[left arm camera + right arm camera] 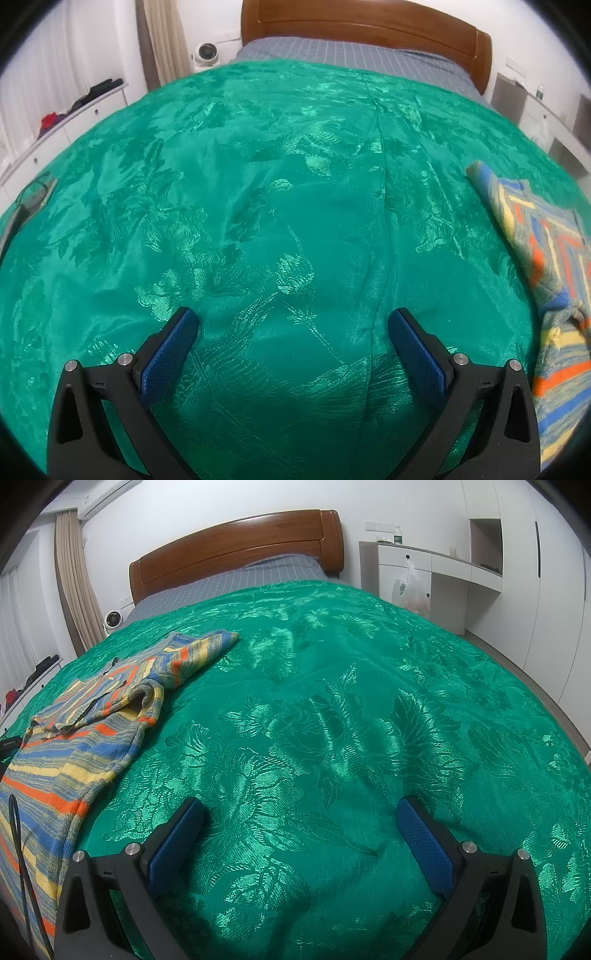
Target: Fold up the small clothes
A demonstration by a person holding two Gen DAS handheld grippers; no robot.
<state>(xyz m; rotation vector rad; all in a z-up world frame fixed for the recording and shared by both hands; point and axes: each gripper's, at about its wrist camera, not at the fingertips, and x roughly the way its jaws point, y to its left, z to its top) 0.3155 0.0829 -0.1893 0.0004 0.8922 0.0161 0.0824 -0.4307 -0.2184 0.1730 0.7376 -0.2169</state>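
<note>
1. The left tool (293,354) hangs over the green bedspread (258,184) with its blue pads spread as wide as they go, and nothing lies between them.
2. The right tool (301,843) is likewise wide open and empty, tilted down at bare bedspread.
3. The striped sweater (92,716) lies on the bed between the two tools: at the right edge of the left wrist view (546,258), at the left edge of the right wrist view.
4. Its long axis runs from the near edge of the bed up toward the wooden headboard (236,542). The upper part already looks folded over, with one sleeve pointing toward the headboard.
5. Neither tool touches the sweater. In both views it sits just beside the tool, so I cannot tell which hand is nearer.
6. Judgement: the next move likely swings each tool inward toward the sweater, the left to its own right, the right to its own left, to take an edge.
</note>
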